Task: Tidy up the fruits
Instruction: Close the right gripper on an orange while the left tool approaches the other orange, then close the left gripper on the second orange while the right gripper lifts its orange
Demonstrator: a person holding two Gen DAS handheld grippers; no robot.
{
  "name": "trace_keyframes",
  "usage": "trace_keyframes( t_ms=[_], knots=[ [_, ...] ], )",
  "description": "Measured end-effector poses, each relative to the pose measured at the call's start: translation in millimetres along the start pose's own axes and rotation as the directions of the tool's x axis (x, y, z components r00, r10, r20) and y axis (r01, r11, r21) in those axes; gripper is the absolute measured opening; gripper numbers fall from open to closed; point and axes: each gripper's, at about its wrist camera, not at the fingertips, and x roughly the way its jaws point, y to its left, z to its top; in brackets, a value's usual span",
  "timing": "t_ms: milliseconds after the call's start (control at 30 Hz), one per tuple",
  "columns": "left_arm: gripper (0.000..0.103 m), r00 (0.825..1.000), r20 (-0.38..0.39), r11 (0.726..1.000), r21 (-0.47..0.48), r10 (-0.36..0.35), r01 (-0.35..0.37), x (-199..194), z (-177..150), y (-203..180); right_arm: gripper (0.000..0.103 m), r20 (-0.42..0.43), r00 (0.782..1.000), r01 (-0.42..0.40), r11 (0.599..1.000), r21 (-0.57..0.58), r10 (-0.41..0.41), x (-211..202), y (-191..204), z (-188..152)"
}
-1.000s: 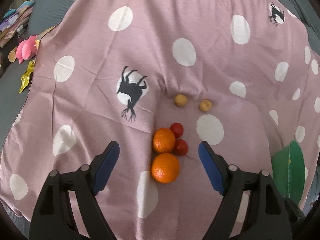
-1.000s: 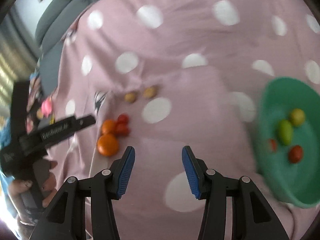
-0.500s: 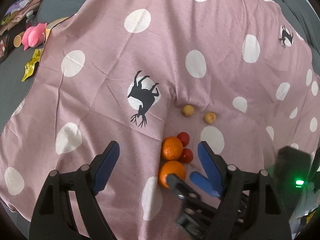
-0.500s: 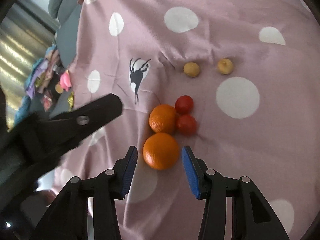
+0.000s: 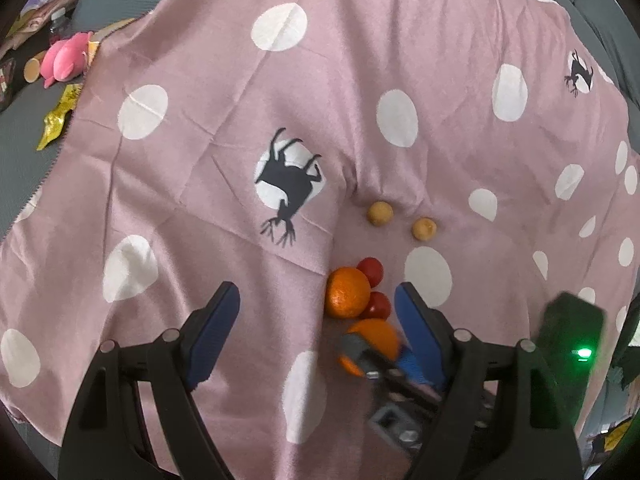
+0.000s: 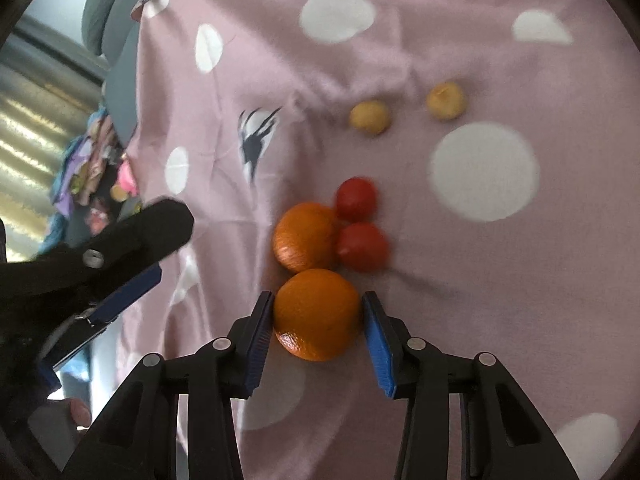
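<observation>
I see the left gripper [image 5: 316,320] hanging wide open over bare pink cloth [image 5: 224,92], nothing between its pads. Right gripper [image 6: 318,322] has just been closing, blue pads touching both sides of the near orange [image 6: 316,314]. Second orange [image 6: 306,236], two red fruits [image 6: 362,246], two yellowish ones [image 6: 370,117] lie beyond.

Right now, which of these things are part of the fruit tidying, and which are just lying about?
Part of the job: two oranges, two red fruits, two yellow fruits.
Lying about: pink plush toy, yellow wrapper.
</observation>
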Motion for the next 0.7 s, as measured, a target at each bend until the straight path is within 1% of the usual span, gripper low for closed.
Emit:
trace_keyframes(
  t_ms=[67, 100, 133, 167, 200, 267, 300, 367, 433, 500, 700],
  knots=[
    [0.075, 1.000, -0.008, 1.000, -0.004, -0.029, 0.029, 3.3, 0.3, -1.9, 0.046, 0.031, 0.999, 0.038, 0.999, 0.003, -0.038, -11.8, -4.5, 0.4],
    [0.072, 0.999, -0.012, 0.999, -0.003, -0.035, 0.035, 4.4, -0.1, -2.8, 0.046, 0.058, 0.994, 0.094, 0.996, 0.007, -0.094, -23.3, -8.6, 0.0],
    [0.067, 0.999, -0.015, 0.999, 0.002, -0.040, 0.040, 5.9, -0.3, -5.2, 0.046, 0.073, 0.989, 0.127, 0.992, 0.011, -0.128, -27.6, -11.3, 0.0],
    [0.065, 0.999, -0.017, 0.999, 0.012, -0.047, 0.047, 7.6, -0.4, -8.2, 0.046, 0.100, 0.974, 0.201, 0.979, 0.018, -0.202, -37.8, -16.1, -1.1],
    [0.064, 0.998, -0.020, 0.998, 0.026, -0.056, 0.057, 10.5, -0.4, -12.5, 0.046, 0.113, 0.962, 0.246, 0.969, 0.025, -0.247, -42.9, -19.2, -1.6],
    [0.052, 0.997, -0.038, 0.997, 0.049, -0.062, 0.063, 16.3, -0.6, -18.7, 0.046, 0.131, 0.941, 0.309, 0.950, 0.044, -0.312, -52.6, -27.7, -2.3],
    [0.050, 0.997, -0.050, 0.996, 0.053, -0.065, 0.067, 20.4, -0.7, -21.1, 0.046, 0.137, 0.930, 0.337, 0.940, 0.056, -0.342, -58.2, -33.4, -3.1],
    [0.041, 0.995, -0.069, 0.996, 0.052, -0.069, 0.072, 27.7, -0.2, -24.5, 0.046, 0.140, 0.916, 0.370, 0.927, 0.068, -0.376, -65.2, -41.9, -3.4],
    [0.039, 0.992, -0.095, 0.995, 0.046, -0.086, 0.091, 35.3, 0.1, -25.7, 0.046, 0.139, 0.906, 0.394, 0.916, 0.076, -0.401, -68.5, -47.9, -4.3],
    [0.036, 0.989, -0.117, 0.994, 0.041, -0.095, 0.100, 41.2, 0.1, -25.7, 0.046, 0.135, 0.902, 0.401, 0.912, 0.086, -0.409, -71.8, -53.2, -3.4],
    [0.035, 0.994, -0.112, 0.998, 0.058, -0.018, 0.024, 48.9, 1.7, -28.4, 0.045, 0.141, 0.901, 0.402, 0.911, 0.088, -0.411, -74.8, -51.8, -2.4]
  ],
)
